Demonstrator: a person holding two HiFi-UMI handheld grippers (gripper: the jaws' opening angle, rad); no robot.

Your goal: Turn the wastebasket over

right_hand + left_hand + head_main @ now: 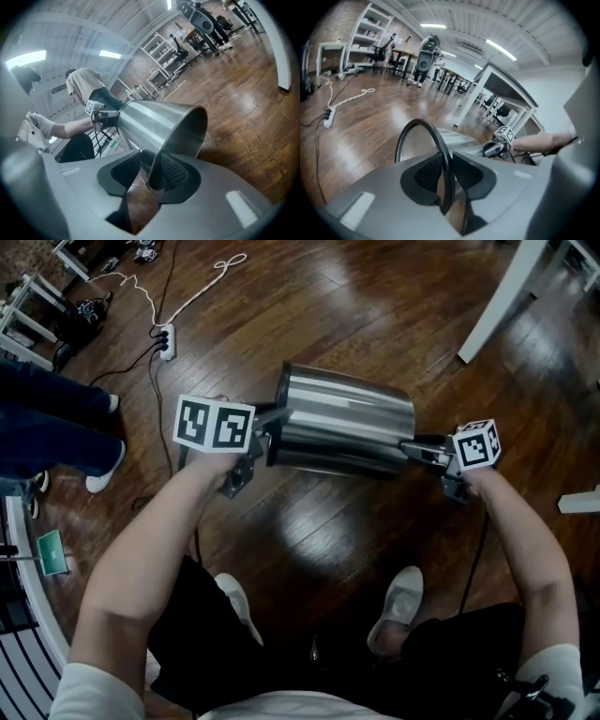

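Note:
A shiny steel wastebasket point(347, 423) hangs on its side above the wooden floor, held across between my two grippers. My left gripper point(267, 442) is shut on the black rim point(436, 136) at the wider end; in the left gripper view point(446, 171) both pads press that ring. My right gripper point(412, 448) is at the narrower end. In the right gripper view point(150, 173) the thin steel edge point(157, 161) stands between the jaws near the right pad, with a gap to the left pad, so the jaws are open.
A power strip point(166, 338) with cables lies on the floor at the upper left. Another person's legs point(56, 427) stand at the left. A white table leg point(497, 301) slants at the upper right. My own shoes point(398, 601) are just below the basket.

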